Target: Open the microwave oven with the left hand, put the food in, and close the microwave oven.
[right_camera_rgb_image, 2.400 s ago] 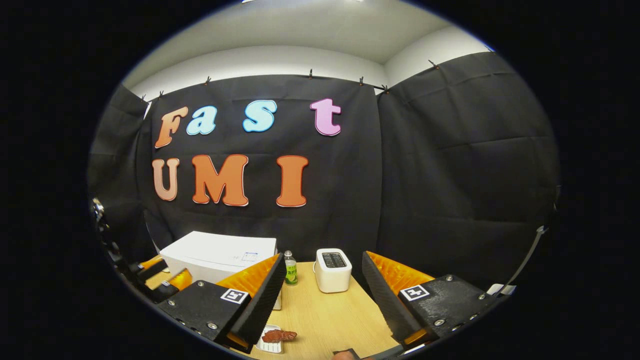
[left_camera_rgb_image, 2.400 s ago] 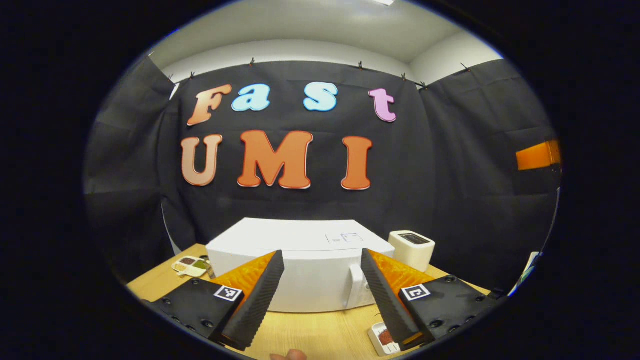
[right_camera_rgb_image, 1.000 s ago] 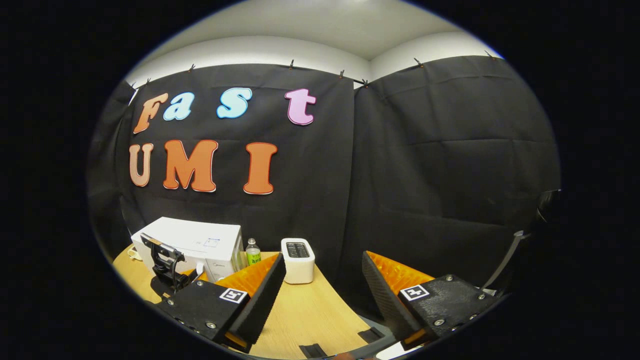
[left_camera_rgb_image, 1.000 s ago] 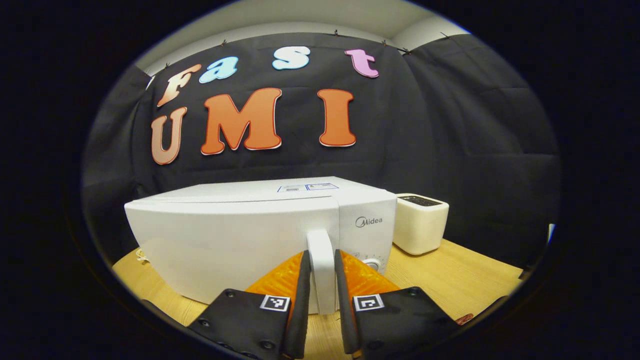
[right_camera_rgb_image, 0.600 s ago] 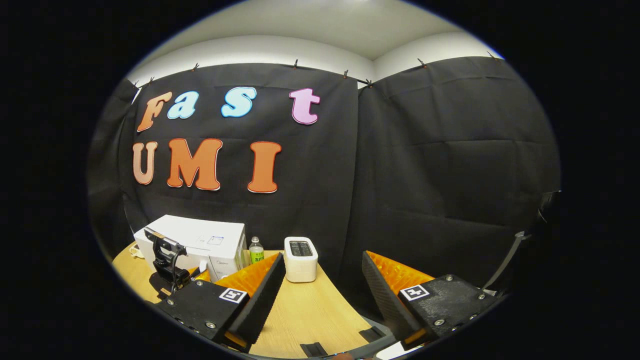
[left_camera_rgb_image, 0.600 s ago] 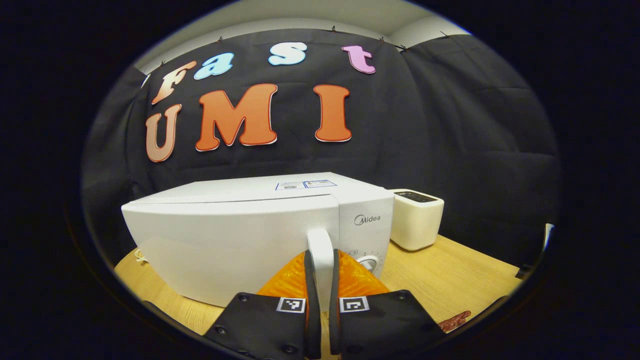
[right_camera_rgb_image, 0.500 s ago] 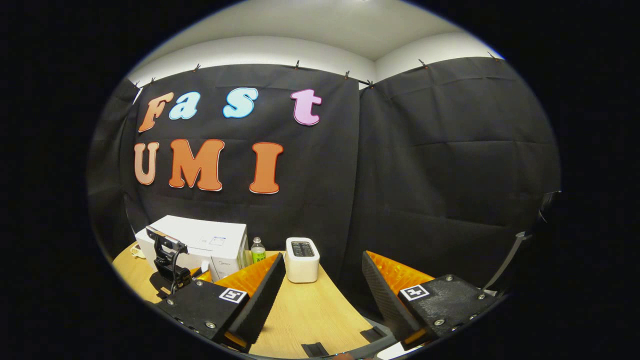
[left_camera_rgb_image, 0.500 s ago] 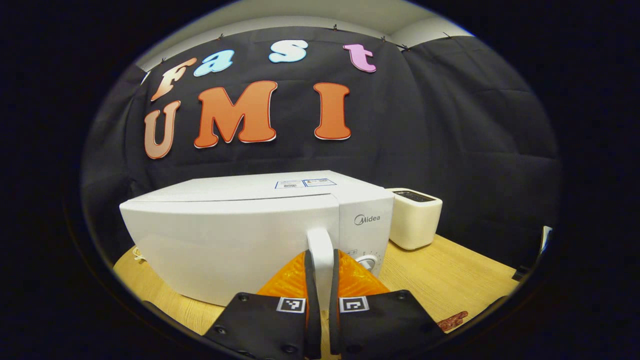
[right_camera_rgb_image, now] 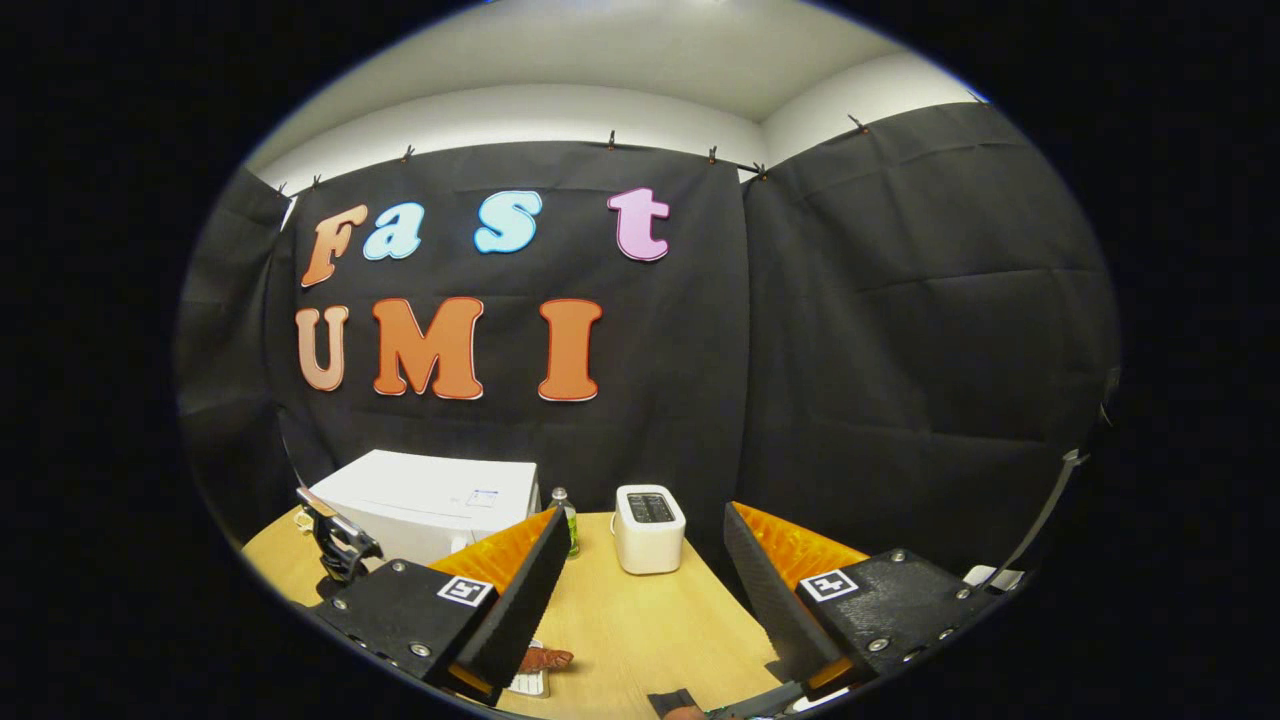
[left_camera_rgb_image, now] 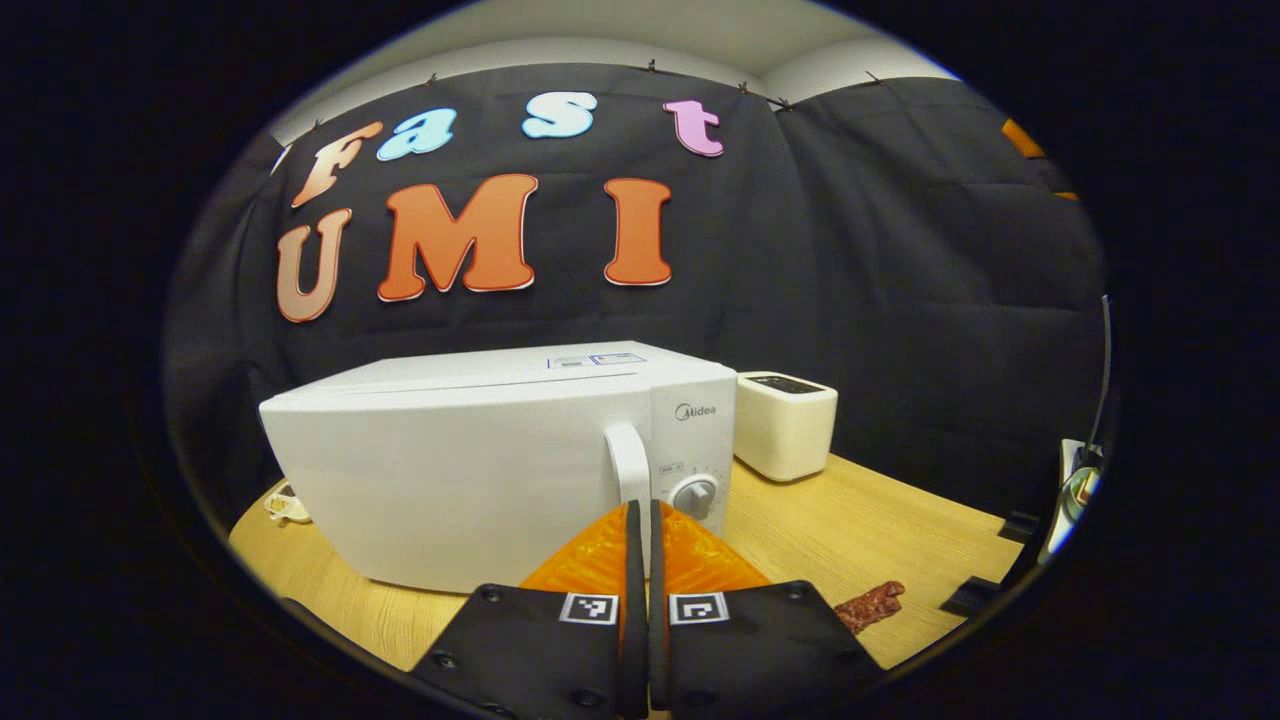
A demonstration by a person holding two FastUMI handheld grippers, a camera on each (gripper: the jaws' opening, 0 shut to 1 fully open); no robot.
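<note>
The light wooden tabletop (left_camera_rgb_image: 880, 520) carries a white box-shaped microwave oven (left_camera_rgb_image: 450, 470). Its door looks flush with the body, so I judge the opening step not yet done. Loading the food and closing are also left. A cream plastic toaster (left_camera_rgb_image: 785, 425) stands just beside the oven's right side.

The left tongs (left_camera_rgb_image: 640, 520) are pressed together just under the lower end of the oven's white bar handle (left_camera_rgb_image: 625, 460). The gap looks too narrow to contain the handle, and whether the tips catch any of it I cannot tell. The right tongs (right_camera_rgb_image: 640, 570) are spread wide, empty, above the tabletop.

The food, a dark reddish-brown meat strip (left_camera_rgb_image: 868, 605), lies on the tabletop, right of the oven and well apart from it.
</note>
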